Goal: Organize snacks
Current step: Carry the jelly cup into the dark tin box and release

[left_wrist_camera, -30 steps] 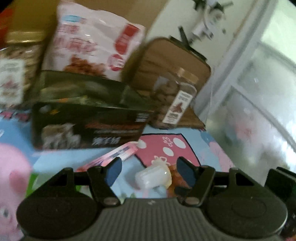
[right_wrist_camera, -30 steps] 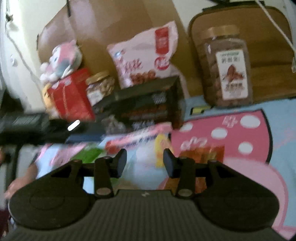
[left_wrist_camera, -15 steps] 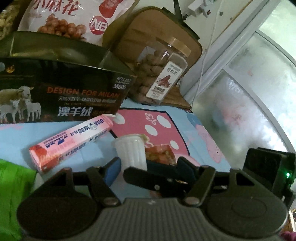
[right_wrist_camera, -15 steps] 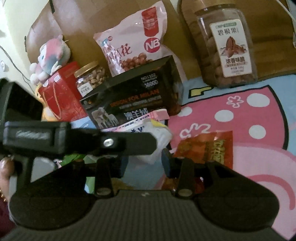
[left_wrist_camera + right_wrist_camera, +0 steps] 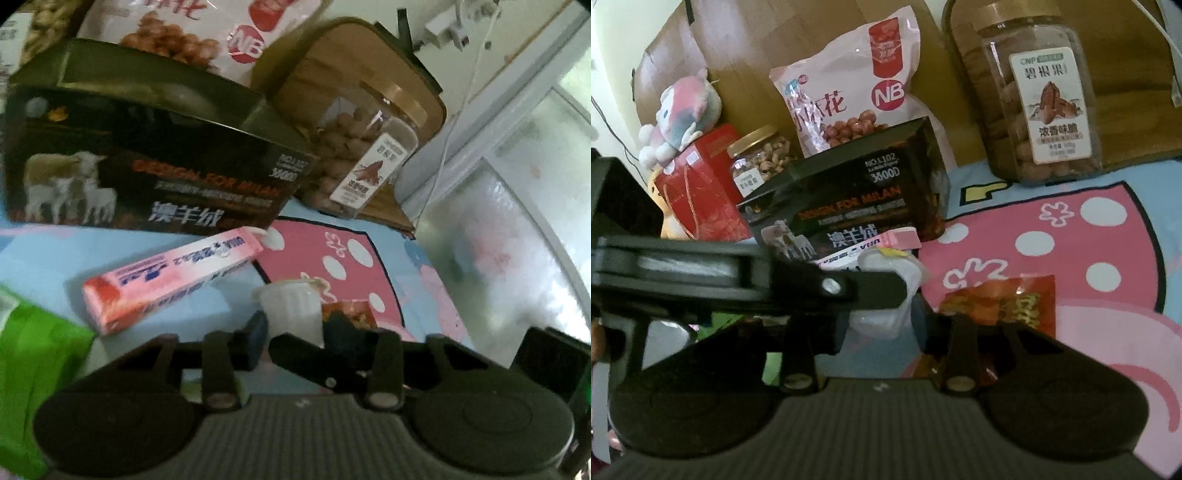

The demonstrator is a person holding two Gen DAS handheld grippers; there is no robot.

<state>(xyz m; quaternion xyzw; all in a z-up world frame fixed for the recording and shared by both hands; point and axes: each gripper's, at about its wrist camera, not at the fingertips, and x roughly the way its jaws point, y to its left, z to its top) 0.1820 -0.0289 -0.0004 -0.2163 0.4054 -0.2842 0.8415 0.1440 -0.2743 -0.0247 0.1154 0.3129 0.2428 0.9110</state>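
Jelly cup (image 5: 291, 310) between both grippers, on cartoon mat (image 5: 351, 254).

Left gripper (image 5: 295, 334) closing, pads against the cup's sides. Right gripper (image 5: 877, 317) closing around the same cup; contact unclear. Pink box (image 5: 173, 277) just left, red packet (image 5: 1001, 301) right, dark box (image 5: 147, 162) behind.

Dim, soft blur; fisheye-bent edges

Two nut jars (image 5: 1039, 96) (image 5: 761, 158), one snack bag (image 5: 849, 88), one dark box (image 5: 849, 206), one jelly cup (image 5: 290, 310), one pink carton (image 5: 173, 277), one plush toy (image 5: 685, 110)
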